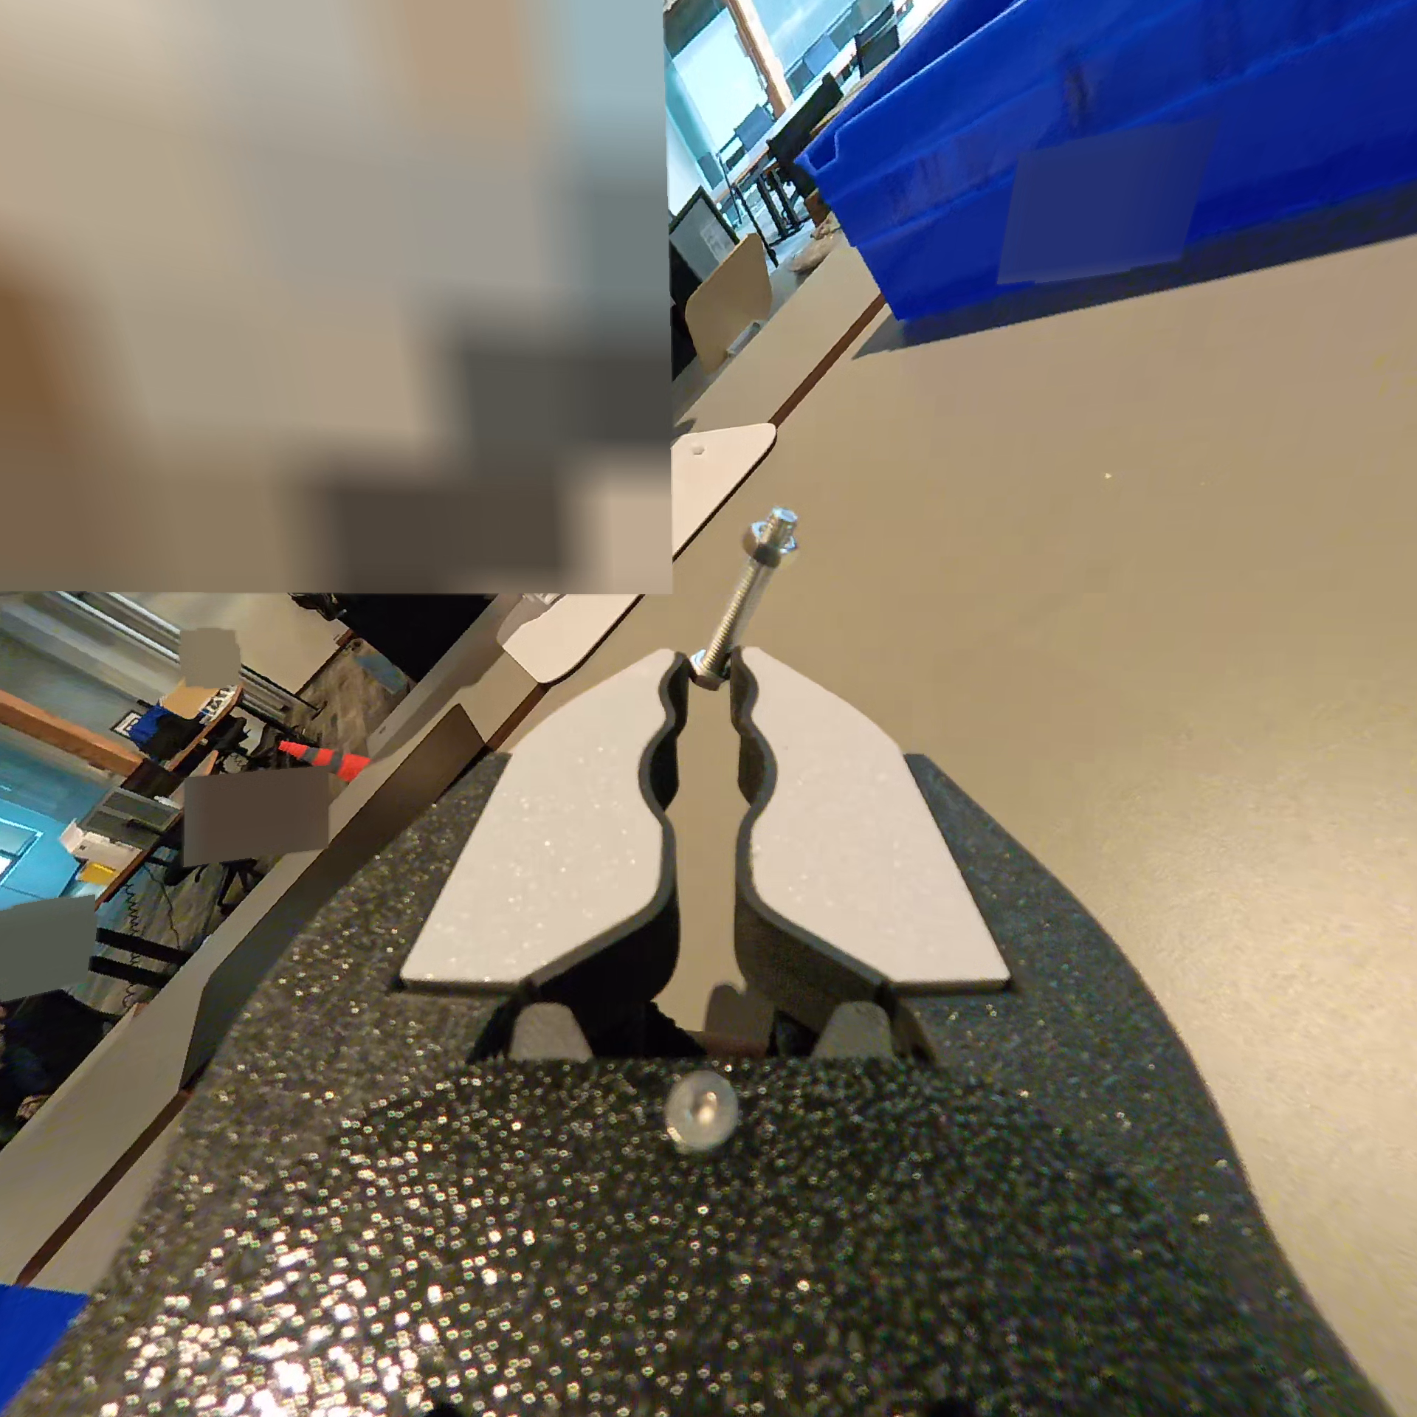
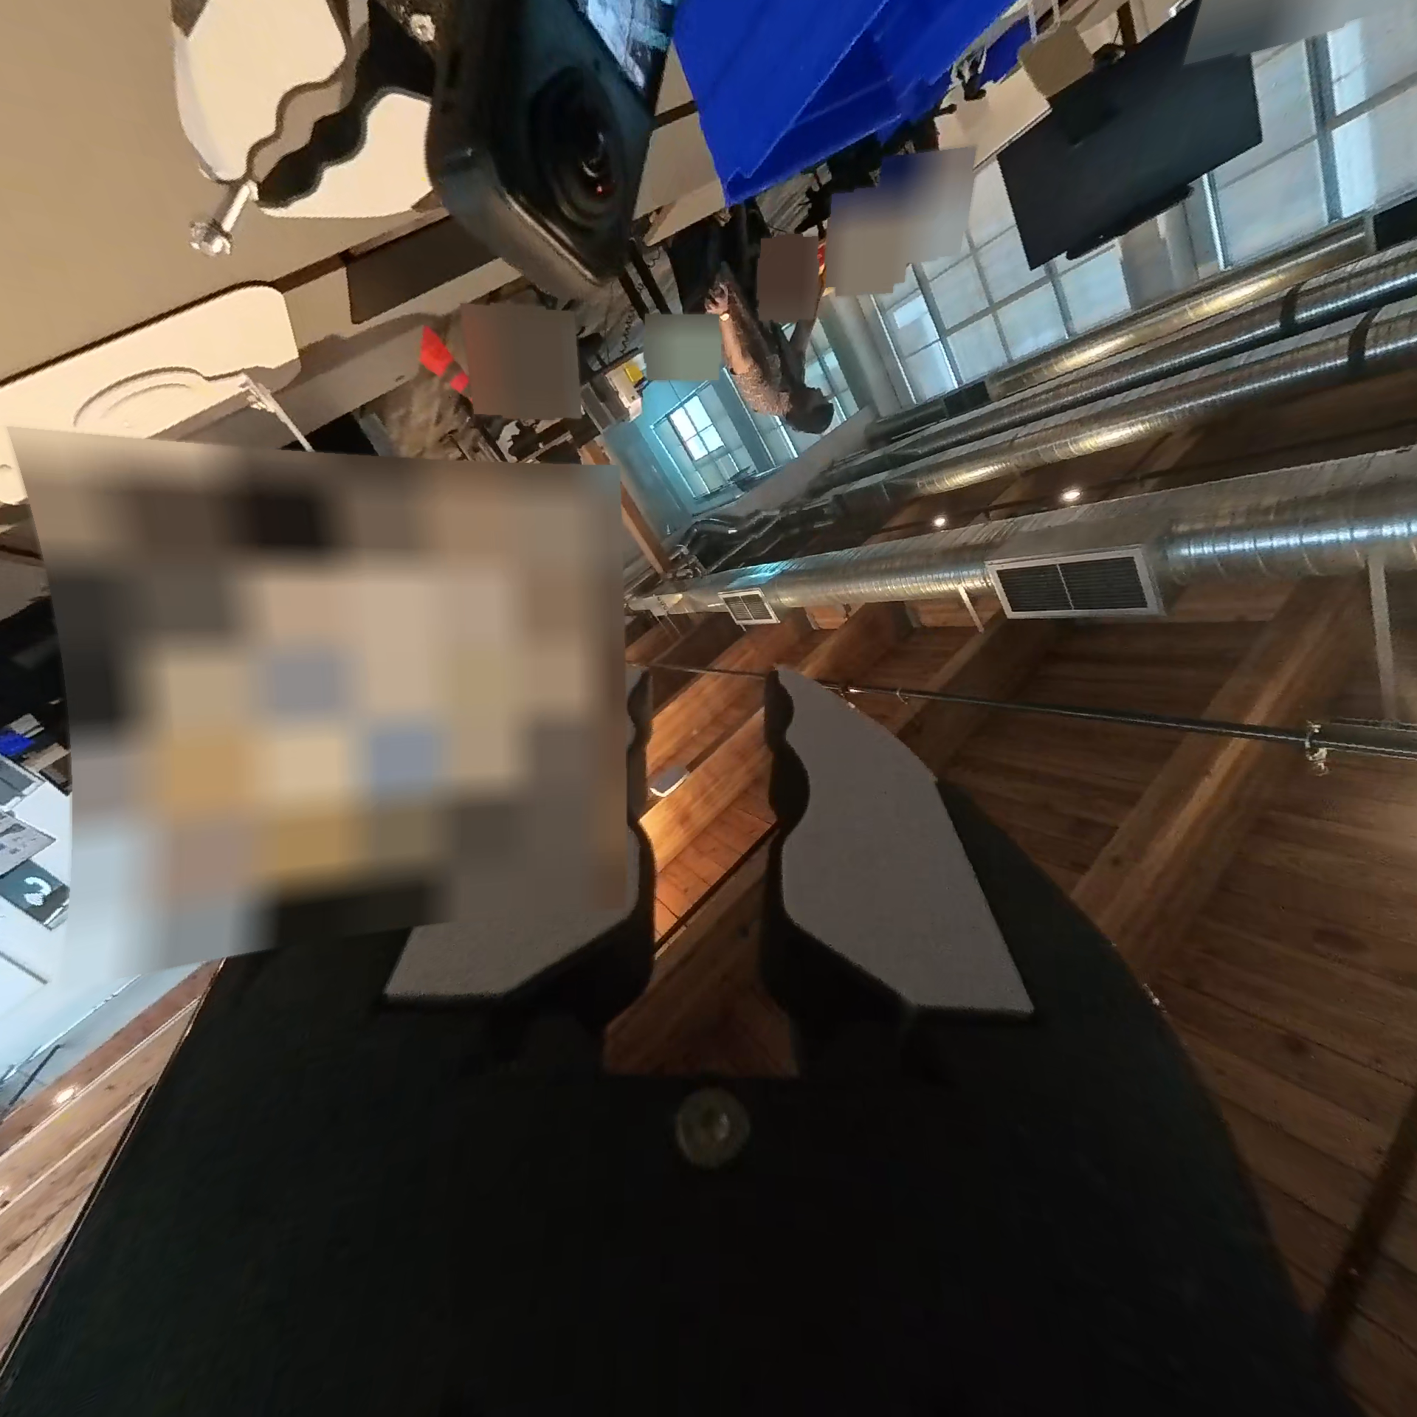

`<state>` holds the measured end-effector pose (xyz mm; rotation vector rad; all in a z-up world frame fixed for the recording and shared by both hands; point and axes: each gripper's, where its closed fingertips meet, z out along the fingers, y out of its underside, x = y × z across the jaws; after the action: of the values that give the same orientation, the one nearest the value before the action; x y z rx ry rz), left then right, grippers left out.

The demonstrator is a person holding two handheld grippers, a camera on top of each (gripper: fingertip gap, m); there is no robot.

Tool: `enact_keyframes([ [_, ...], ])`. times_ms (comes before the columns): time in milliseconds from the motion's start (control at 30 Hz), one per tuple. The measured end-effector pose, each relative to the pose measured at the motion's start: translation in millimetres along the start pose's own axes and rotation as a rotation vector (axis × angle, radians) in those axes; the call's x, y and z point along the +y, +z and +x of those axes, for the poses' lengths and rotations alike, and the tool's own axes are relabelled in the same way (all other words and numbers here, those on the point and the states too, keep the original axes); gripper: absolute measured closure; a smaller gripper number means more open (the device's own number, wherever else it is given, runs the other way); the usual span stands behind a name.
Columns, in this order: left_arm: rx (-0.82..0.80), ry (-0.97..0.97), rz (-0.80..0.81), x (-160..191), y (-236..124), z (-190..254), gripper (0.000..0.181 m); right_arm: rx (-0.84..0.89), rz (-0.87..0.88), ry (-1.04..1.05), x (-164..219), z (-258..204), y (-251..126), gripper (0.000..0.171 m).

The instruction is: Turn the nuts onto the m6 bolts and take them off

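Observation:
My left gripper [image 1: 710, 661] is shut on the head end of a silver m6 bolt [image 1: 742, 602], which sticks out forward over the beige table [image 1: 1112, 652]. A flanged nut [image 1: 774, 534] sits threaded near the bolt's far tip. My right gripper [image 2: 709, 678] is open and empty, turned over and pointing up at the wooden ceiling; a blurred patch covers part of its left finger. The right wrist view also shows the left gripper [image 2: 249, 182] at top left with the bolt [image 2: 234, 205] and the nut [image 2: 210, 234].
Stacked blue plastic bins [image 1: 1073, 153] stand on the table at the far right, also seen in the right wrist view [image 2: 805, 77]. The table edge runs diagonally on the left, with more desks and chairs beyond. Metal ducts [image 2: 1073, 552] run along the ceiling. Across from one pair of fingers to the other is roughly 25 cm.

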<state>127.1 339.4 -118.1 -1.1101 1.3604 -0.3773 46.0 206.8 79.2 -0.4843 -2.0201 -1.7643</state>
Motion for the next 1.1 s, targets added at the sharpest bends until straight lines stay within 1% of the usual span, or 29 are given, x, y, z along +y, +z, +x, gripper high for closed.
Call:
enact_keyframes([
  [33, 0.000, -0.001, 0.000, 0.1, 0.0, -0.2, 0.171, -0.001, -0.001, 0.003, 0.8, 0.1, 0.4, 0.143],
  [133, 0.000, -0.009, 0.000, 0.1, 0.2, -0.9, 0.171, -0.019, -0.013, 0.072, 6.9, -5.0, 3.6, 0.143],
  [200, -0.002, -0.018, -0.002, 0.3, 0.3, -2.1, 0.171, -0.097, -0.028, 0.283, 12.6, -23.8, 9.3, 0.144],
  [267, -0.011, -0.026, -0.006, 1.5, -0.5, -5.0, 0.171, -0.217, -0.042, 0.638, 13.2, -61.1, 19.1, 0.144],
  [300, -0.020, -0.027, -0.011, 3.0, -1.4, -7.4, 0.171, -0.280, -0.044, 0.862, 9.3, -85.4, 24.9, 0.144],
  [367, -0.053, -0.013, -0.020, 6.5, -4.1, -14.2, 0.171, -0.362, -0.009, 1.402, -7.9, -131.2, 36.3, 0.142],
  [433, -0.088, 0.010, -0.031, 10.3, -7.0, -20.7, 0.171, -0.370, 0.179, 1.959, -36.0, -152.6, 45.1, 0.141],
  [467, -0.104, 0.022, -0.036, 11.8, -7.6, -23.3, 0.171, -0.341, 0.288, 2.171, -46.3, -156.0, 49.0, 0.140],
  [500, -0.114, 0.034, -0.040, 12.7, -7.4, -24.5, 0.171, -0.297, 0.370, 2.317, -54.0, -158.8, 53.5, 0.141],
  [533, -0.118, 0.049, -0.043, 12.9, -6.3, -24.4, 0.171, -0.263, 0.412, 2.409, -60.8, -162.8, 59.4, 0.143],
  [567, -0.121, 0.070, -0.045, 12.2, -5.2, -23.5, 0.171, -0.252, 0.421, 2.459, -68.1, -167.4, 66.4, 0.143],
  [667, -0.115, 0.155, -0.042, 5.8, -1.9, -15.2, 0.171, -0.308, 0.428, 2.493, -90.6, -174.1, 83.4, 0.142],
  [733, -0.104, 0.197, -0.043, 1.7, -1.0, -8.3, 0.171, -0.333, 0.450, 2.525, -98.1, -173.9, 88.0, 0.141],
  [867, -0.059, 0.236, -0.046, -2.6, 0.3, 5.5, 0.171, -0.360, 0.458, 2.555, -104.4, -175.9, 91.5, 0.140],
  [1100, -0.026, 0.288, -0.047, -6.7, 2.8, 17.0, 0.171, -0.384, 0.413, 2.528, -107.9, -178.6, 96.0, 0.143],
])
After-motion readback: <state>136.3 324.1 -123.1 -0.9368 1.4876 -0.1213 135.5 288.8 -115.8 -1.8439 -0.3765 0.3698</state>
